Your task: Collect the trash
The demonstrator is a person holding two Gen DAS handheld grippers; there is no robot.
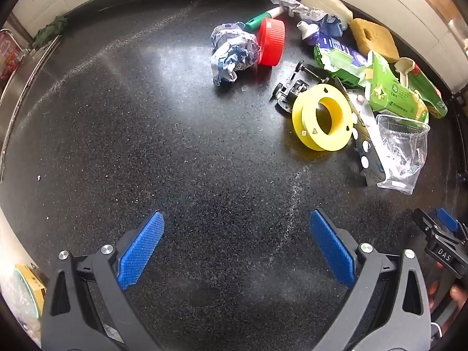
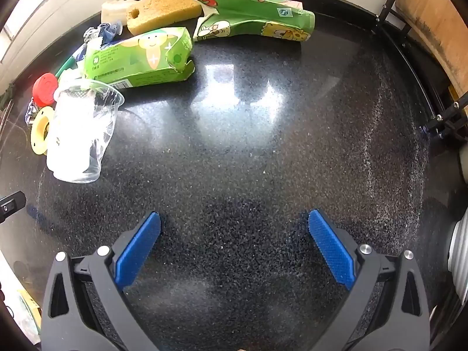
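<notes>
The trash lies heaped at the desk's (image 1: 146, 134) far right: two green cartons (image 2: 140, 55), two sponges (image 2: 163, 8), one clear cup (image 1: 400, 152), one yellow spool (image 1: 321, 117), one red cap (image 1: 270, 42). Left gripper (image 1: 237, 245) and right gripper (image 2: 234, 245) fingers spread wide, empty.

Countertop (image 1: 146, 146) bare at left and near side, trash heaped at far right, crumpled paper (image 1: 232, 52) touching bottle cap (image 1: 272, 42), tape spool (image 1: 321, 117) before toy car chassis (image 1: 292, 87), plastic cup (image 1: 400, 152) nearest, cartons (image 1: 395, 90) and sponge (image 1: 373, 39) behind
</notes>
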